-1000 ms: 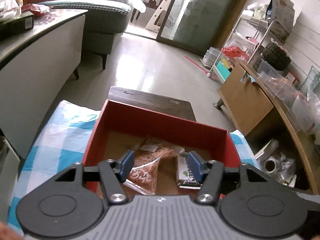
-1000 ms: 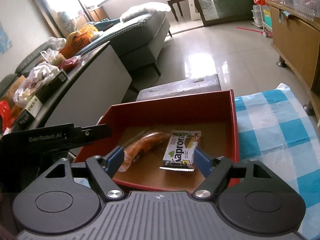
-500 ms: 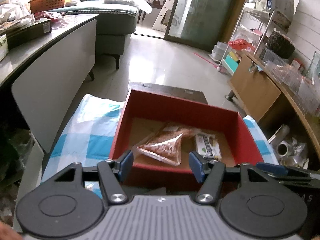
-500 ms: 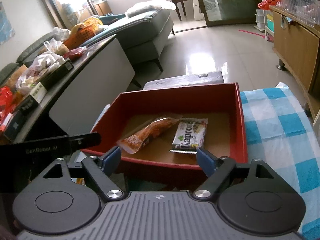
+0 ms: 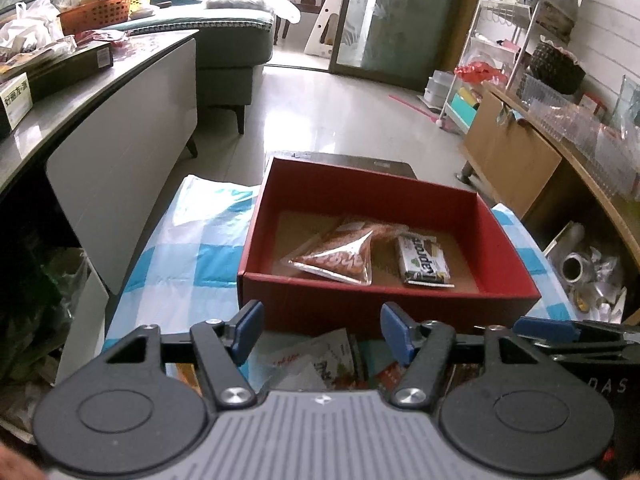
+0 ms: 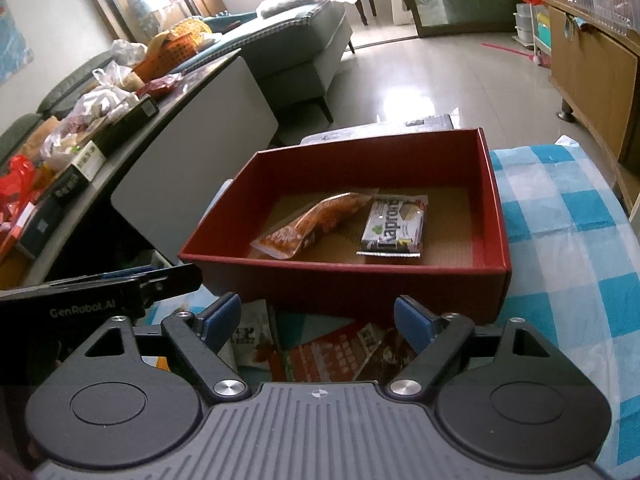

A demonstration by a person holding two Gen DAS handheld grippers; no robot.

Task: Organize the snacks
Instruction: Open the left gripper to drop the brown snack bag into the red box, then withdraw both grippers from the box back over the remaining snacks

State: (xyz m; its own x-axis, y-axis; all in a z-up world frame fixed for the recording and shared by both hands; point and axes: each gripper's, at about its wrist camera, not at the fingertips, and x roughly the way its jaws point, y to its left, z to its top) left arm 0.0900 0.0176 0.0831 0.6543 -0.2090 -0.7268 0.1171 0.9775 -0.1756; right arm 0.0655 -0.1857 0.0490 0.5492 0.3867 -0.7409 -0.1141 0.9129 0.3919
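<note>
Left wrist: Kaprovi packet (image 5: 425, 260) lies flat, long axis toward box's (image 5: 384, 188) far wall.

Blue-and-white checked tablecloth (image 6: 568, 216), red box (image 6: 496, 216) resting on it, loose snack packets (image 6: 332, 350) just before the box

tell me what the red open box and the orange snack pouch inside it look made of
Red open box: likely matte cardboard, with thin straight walls and a brown corrugated-looking floor. Orange snack pouch: glossy clear plastic film, judging by its glare and crimped flat edge.
</note>
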